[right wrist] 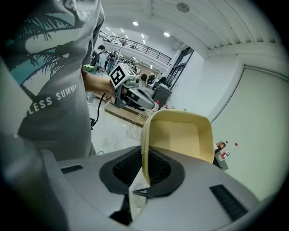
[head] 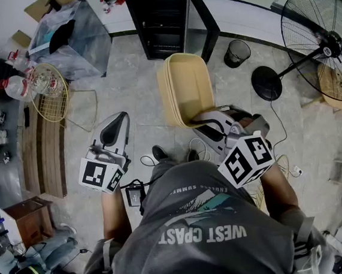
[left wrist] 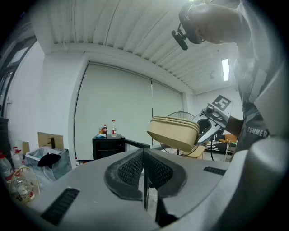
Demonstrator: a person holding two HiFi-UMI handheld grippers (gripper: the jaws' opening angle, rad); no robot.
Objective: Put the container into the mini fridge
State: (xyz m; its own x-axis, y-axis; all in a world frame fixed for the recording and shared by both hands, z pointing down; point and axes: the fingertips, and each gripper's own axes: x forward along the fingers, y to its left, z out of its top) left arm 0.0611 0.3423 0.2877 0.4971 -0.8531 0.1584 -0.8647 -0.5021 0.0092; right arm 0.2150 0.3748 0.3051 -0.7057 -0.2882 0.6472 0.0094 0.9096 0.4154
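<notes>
"Two questions: which hand-held gripper is carrying the container [head: 184, 90], and how?"

"The right hand-held gripper [right wrist: 143, 171] is carrying it. Its jaws are clamping one short end wall of the container, with one pad pressing on the inside and the other on the outside."

"What is the container looking like?"

"It is showing as a pale yellow, shallow, rectangular tub with rounded corners. It is open on top, with nothing lying inside. Several thin rim lines are running one above another along its side, like stacked layers."

"Where is it resting?"

"It is resting on nothing. It is hanging tilted in the air over the tiled floor [head: 135, 76], in front of the person. It is on the near side of the black mini fridge [head: 160, 20], whose door [head: 205, 24] is standing open on the right."

"And the other one?"

"The left hand-held gripper [left wrist: 144, 168] is pointing ahead on the left, well apart from the container. Its jaws are pressing together with nothing between them."

"Is anything else standing near the fridge?"

"A small black bin [head: 236, 53] is standing just right of the open door, and a standing fan [head: 323, 34] is standing farther right."
</notes>
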